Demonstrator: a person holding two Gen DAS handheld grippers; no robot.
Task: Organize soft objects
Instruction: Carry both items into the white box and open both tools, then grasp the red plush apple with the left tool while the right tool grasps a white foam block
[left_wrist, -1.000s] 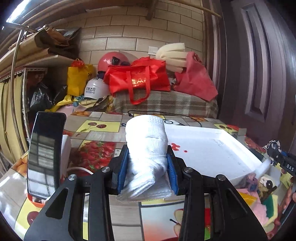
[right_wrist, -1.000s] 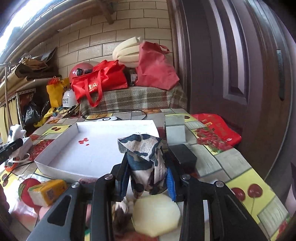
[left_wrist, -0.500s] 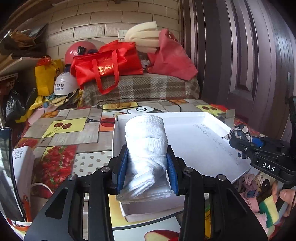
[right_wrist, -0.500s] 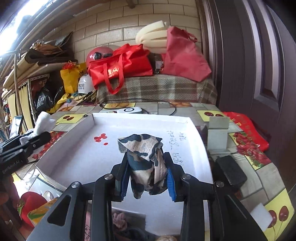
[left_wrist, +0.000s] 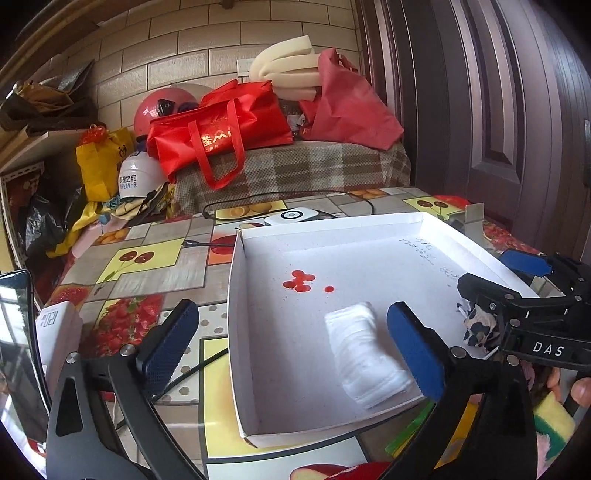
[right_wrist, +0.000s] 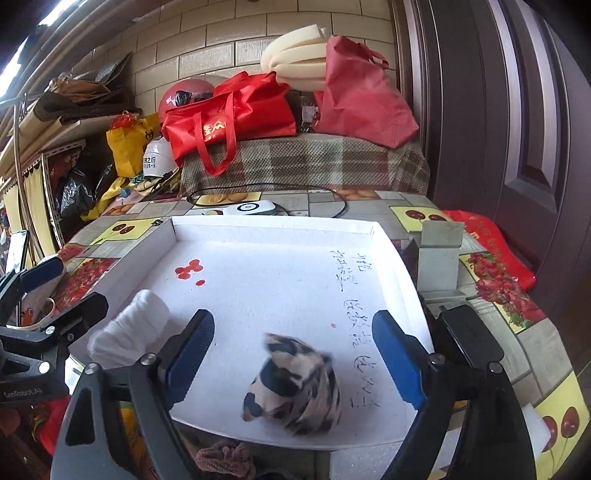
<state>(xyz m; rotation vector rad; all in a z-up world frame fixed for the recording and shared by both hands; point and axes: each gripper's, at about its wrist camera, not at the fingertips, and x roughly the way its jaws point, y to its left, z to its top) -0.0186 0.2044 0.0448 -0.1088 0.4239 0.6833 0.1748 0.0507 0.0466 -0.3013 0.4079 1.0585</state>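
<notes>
A white rolled towel (left_wrist: 367, 354) lies in the shallow white box (left_wrist: 236, 332), near its front edge. My left gripper (left_wrist: 291, 347) is open above it, jaws wide apart and empty. In the right wrist view the towel (right_wrist: 129, 328) sits at the box's left side. A black-and-cream patterned cloth bundle (right_wrist: 295, 387) lies in the box (right_wrist: 402, 266) near the front edge, blurred. My right gripper (right_wrist: 293, 354) is open over it and empty. The right gripper also shows in the left wrist view (left_wrist: 524, 295), with the patterned cloth (left_wrist: 476, 325) below it.
A phone on a stand (left_wrist: 18, 347) stands at the table's left. A small grey box (right_wrist: 439, 254) and a black block (right_wrist: 465, 336) sit right of the white box. More soft items (right_wrist: 225, 461) lie in front of it. Red bags (left_wrist: 218, 125) fill the back.
Both grippers opened and let go. The white towel and the patterned cloth dropped from the jaws into the white box.
</notes>
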